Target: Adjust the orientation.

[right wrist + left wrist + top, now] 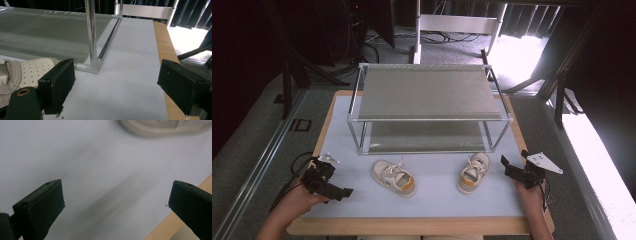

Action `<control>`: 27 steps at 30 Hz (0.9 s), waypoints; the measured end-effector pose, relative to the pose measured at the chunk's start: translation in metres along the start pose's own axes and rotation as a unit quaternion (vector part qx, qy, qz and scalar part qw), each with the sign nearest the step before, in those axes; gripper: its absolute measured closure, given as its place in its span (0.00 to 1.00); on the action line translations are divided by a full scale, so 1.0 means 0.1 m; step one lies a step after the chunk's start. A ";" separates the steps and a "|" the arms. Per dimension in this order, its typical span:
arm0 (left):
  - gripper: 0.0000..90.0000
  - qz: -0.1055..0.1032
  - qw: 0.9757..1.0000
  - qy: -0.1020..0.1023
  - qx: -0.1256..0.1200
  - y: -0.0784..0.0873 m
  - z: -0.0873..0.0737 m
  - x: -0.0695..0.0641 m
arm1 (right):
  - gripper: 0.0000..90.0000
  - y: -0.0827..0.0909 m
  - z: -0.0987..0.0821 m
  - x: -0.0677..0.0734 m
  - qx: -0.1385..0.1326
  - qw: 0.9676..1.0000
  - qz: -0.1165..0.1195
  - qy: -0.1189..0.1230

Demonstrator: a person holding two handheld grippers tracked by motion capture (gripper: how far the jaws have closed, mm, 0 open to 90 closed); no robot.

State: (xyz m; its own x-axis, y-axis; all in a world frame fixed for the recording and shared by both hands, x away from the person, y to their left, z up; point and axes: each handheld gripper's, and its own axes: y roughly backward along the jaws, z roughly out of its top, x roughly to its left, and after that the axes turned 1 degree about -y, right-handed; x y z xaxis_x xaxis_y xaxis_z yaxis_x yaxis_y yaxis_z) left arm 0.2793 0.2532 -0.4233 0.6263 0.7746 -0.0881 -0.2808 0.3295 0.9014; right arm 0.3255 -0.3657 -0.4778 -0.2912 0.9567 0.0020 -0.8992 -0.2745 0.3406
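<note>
Two small shoes on table: left shoe (394, 177) lies diagonally, right shoe (473, 172) toe toward rack (427, 92) (roughly). Left gripper (343, 191) & right gripper (514, 161): jaws apart, empty.

High view overhead, facing forward; both claw views low, near the mat (437, 197).

I find nothing to read here — no word, number, brand or sign on the two shoes (394, 177), on the rack (427, 92), on the table mat (437, 197) or on my own black jaws.
</note>
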 end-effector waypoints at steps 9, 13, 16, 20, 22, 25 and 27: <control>0.00 -0.007 0.996 -0.007 0.085 0.04 -0.02 0.02 | 0.15 0.00 0.00 0.00 0.001 1.000 0.000 0.001; 0.05 -0.002 0.994 -0.001 0.113 0.03 -0.01 0.02 | 0.15 0.00 0.00 0.00 0.001 1.000 0.000 0.001; 0.05 0.001 0.992 -0.002 0.127 0.01 0.00 0.01 | 0.15 0.00 0.00 0.00 0.001 1.000 0.000 0.001; 0.05 -0.005 0.992 -0.012 0.129 0.01 0.04 -0.04 | 0.15 0.00 0.00 0.00 0.001 1.000 0.000 0.001; 0.05 -0.008 0.992 -0.017 0.124 0.01 0.06 -0.07 | 0.15 0.00 0.00 0.00 0.001 1.000 0.000 0.001; 0.05 -0.010 0.993 -0.022 0.119 0.01 0.09 -0.11 | 0.15 0.00 0.00 0.00 0.001 1.000 0.000 0.001; 0.05 -0.013 0.992 -0.032 0.119 0.01 0.15 -0.17 | 0.15 0.00 0.00 0.00 0.001 1.000 0.001 0.001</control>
State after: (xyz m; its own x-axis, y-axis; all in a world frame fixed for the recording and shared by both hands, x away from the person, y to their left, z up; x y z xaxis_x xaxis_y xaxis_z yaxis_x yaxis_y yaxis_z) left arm 0.2791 0.2321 -0.4143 0.6783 0.7289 -0.0928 -0.0885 0.2064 0.9745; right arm 0.3256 -0.3656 -0.4778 -0.2931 0.9561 -0.0002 -0.8985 -0.2754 0.3417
